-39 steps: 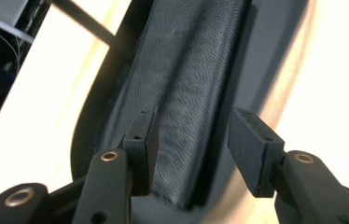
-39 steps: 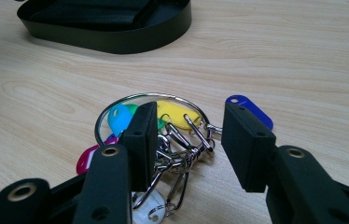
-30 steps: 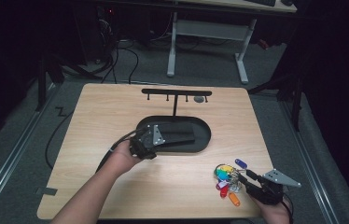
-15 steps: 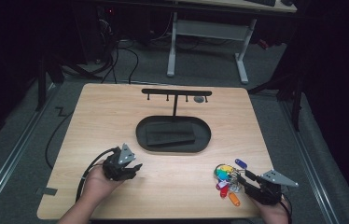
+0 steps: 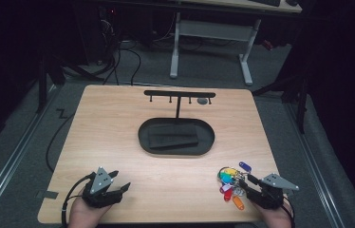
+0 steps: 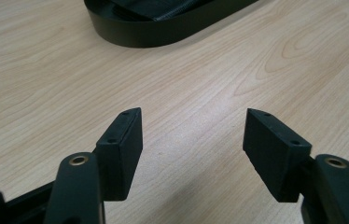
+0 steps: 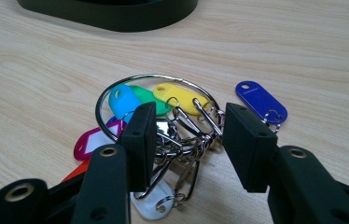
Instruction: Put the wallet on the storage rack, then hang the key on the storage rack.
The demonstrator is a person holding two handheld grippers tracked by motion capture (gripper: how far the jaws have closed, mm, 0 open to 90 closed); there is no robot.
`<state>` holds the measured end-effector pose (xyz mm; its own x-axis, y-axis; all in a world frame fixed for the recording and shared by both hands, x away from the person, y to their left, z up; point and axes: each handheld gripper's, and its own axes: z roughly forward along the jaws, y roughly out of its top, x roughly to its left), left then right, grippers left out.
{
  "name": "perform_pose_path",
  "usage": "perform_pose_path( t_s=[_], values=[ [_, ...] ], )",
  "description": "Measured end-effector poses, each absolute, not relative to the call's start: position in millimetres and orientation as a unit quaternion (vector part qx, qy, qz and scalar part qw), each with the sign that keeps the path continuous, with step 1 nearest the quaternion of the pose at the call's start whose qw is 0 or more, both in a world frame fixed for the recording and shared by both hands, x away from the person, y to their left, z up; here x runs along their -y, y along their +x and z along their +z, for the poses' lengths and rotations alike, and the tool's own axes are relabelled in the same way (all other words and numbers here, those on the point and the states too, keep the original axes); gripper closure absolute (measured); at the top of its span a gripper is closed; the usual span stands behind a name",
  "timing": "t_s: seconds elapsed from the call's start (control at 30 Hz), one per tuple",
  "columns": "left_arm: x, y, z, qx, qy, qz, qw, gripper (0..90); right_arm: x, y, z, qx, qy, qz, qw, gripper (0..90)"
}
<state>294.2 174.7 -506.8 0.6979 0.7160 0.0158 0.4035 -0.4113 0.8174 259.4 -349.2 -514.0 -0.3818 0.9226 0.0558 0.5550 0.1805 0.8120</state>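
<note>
The bunch of keys lies on the table near its front right corner, between the right gripper's parted jaws, though whether they press it I cannot tell. The left gripper, jaws just opening, is released and empty over bare wood.

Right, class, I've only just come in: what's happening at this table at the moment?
A person works at a wooden table with a gripper in each hand. The right gripper is at a bunch of coloured key tags on a metal ring near the front right corner, its jaws straddling the clips without clearly pressing on them. The left gripper has pulled back from the black oval tray to the front left corner, its jaws just having opened with nothing between them. The rack behind the tray has free hooks.
</note>
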Motion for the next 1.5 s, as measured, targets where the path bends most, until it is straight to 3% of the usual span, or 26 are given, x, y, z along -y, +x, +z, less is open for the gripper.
perform_pose_path(
  t_s=[0.5, 0.83, 1.5],
  values=[
    [-170, 299, -509, -0.315, 0.830, 0.176, 0.425, 32.9, 328, 267, -505, -0.769, 0.498, 0.328, 0.229, 52.5],
    [-180, 292, -508, -0.317, 0.830, 0.175, 0.425, 32.7, 306, 278, -479, -0.814, 0.477, 0.248, 0.219, 50.7],
    [-195, 285, -508, -0.335, 0.820, 0.172, 0.430, 31.8, 275, 301, -449, -0.882, 0.416, 0.146, 0.165, 48.8]
  ],
)
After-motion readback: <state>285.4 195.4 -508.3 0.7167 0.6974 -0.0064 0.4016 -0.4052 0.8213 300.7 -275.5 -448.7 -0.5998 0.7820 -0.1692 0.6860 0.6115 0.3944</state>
